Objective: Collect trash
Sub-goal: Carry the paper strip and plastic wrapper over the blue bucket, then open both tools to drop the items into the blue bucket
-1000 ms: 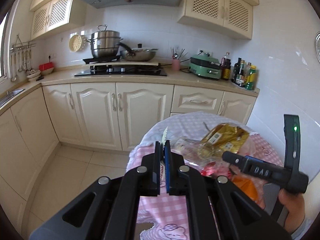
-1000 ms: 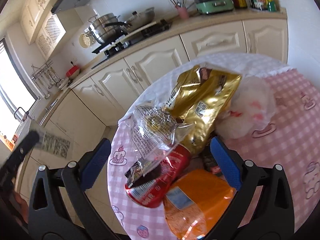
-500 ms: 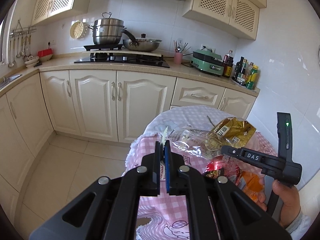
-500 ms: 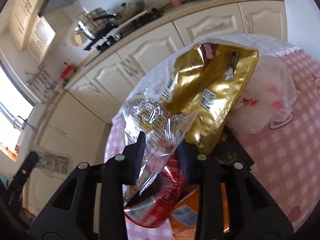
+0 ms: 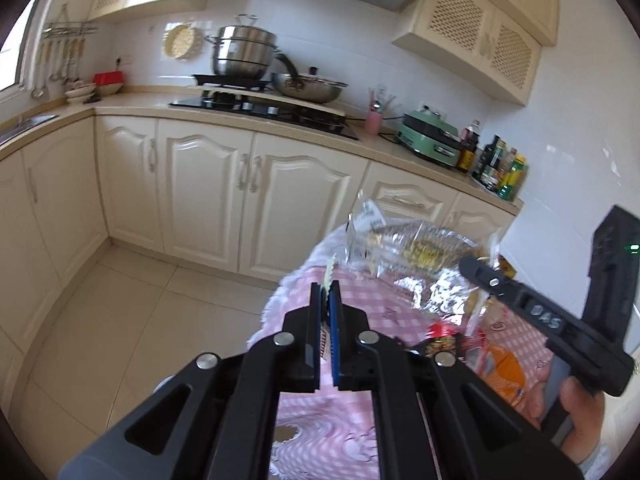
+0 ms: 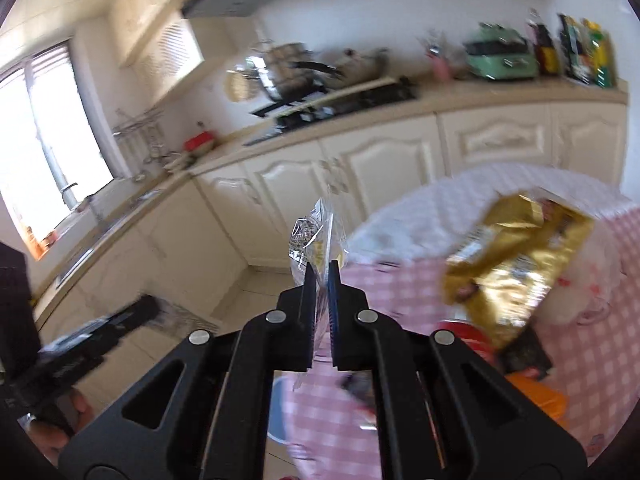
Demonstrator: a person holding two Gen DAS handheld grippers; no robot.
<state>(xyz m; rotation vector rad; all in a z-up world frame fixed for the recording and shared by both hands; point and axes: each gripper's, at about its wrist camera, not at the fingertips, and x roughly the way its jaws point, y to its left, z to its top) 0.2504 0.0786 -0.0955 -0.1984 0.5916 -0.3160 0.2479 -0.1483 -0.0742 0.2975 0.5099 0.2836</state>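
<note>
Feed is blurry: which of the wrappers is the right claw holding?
The clear crinkly wrapper, pinched in the right claw and lifted; the gold bag and orange packet lie on the table.

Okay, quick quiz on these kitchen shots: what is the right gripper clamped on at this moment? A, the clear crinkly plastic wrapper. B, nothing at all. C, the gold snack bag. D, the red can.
A: in the right wrist view the right gripper has just closed its jaws on the clear plastic wrapper, while the gold snack bag lies on the table.
</note>
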